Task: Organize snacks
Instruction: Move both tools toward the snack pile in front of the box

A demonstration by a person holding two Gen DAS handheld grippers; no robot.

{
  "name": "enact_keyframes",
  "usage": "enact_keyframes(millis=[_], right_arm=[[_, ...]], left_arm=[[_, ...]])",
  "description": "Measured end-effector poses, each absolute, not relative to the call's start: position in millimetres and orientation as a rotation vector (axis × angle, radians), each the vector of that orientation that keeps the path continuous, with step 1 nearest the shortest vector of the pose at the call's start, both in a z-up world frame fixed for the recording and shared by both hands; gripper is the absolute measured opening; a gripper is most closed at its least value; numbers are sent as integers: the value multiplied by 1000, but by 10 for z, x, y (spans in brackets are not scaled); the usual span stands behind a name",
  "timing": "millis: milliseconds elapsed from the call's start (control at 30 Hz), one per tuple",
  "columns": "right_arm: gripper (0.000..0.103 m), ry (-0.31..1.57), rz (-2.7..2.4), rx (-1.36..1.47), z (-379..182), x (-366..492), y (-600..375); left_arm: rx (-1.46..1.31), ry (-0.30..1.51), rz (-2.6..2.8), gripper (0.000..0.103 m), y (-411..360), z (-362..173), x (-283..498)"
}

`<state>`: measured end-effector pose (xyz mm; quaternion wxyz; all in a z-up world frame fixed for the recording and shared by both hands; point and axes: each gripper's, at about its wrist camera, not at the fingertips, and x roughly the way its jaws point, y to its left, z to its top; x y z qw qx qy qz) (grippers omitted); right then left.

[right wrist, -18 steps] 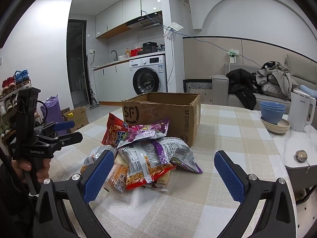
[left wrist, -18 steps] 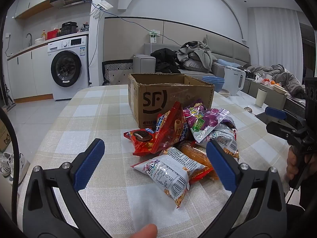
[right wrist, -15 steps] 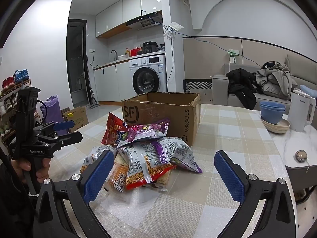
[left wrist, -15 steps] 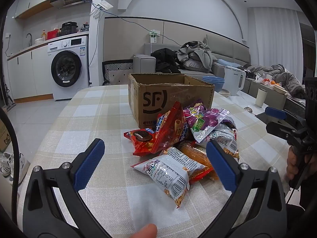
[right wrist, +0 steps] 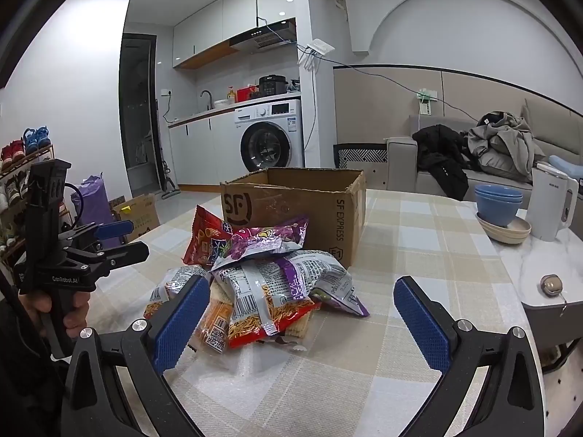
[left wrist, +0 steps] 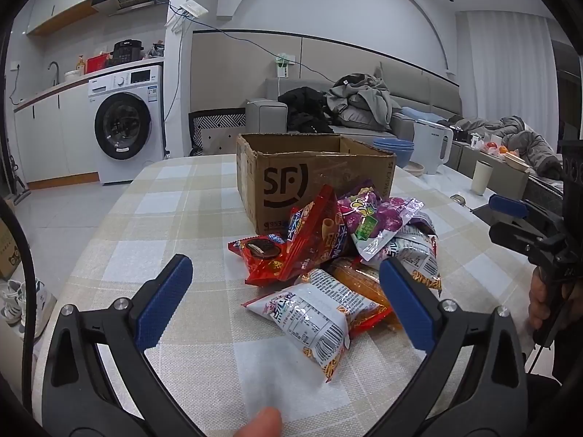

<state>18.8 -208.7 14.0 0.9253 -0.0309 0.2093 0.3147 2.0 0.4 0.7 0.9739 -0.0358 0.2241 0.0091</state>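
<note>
i see an open corrugated cardboard box (left wrist: 313, 178) standing on the desk (left wrist: 175, 215), top flaps up, with a black "sf" logo printed on its near wall. from either camera i cannot tell what is inside it; only the inner walls show above the rim.

the snacks sit in a loose pile on the desk just in front of the box, leaning against its near wall. all are crinkly foil or plastic pouches: a red bag (left wrist: 309, 244) with a cookie picture tilts up on the left, a shiny purple bag (left wrist: 375, 218) lies on top, a silver-white bag (left wrist: 317, 313) with a barcode lies nearest me, an orange packet (left wrist: 360, 280) is wedged under it, and another silver bag (left wrist: 411, 255) with a barcode sits to the right. in the right wrist view the same heap shows a silver bag with a purple stripe (right wrist: 277, 276) draped over a red-bottomed one.

the desk is covered by a woven cloth in beige and white checks. far right stand stacked blue bowls (right wrist: 498, 204) on a cream plate and a white plastic kettle (right wrist: 552, 204).

my left hand-held gripper (left wrist: 286, 298) is released, its textured blue pads wide apart, hovering over the near edge of the pile without touching. my right hand-held gripper (right wrist: 300, 322) is likewise spread wide, empty, near the pile's right side.
</note>
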Motion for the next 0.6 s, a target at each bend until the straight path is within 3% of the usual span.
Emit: enact_keyframes(millis=[600], right_arm=[[103, 472, 618, -95, 194, 197, -2006]], left_arm=[[-77, 487, -22, 102, 7, -31, 88]])
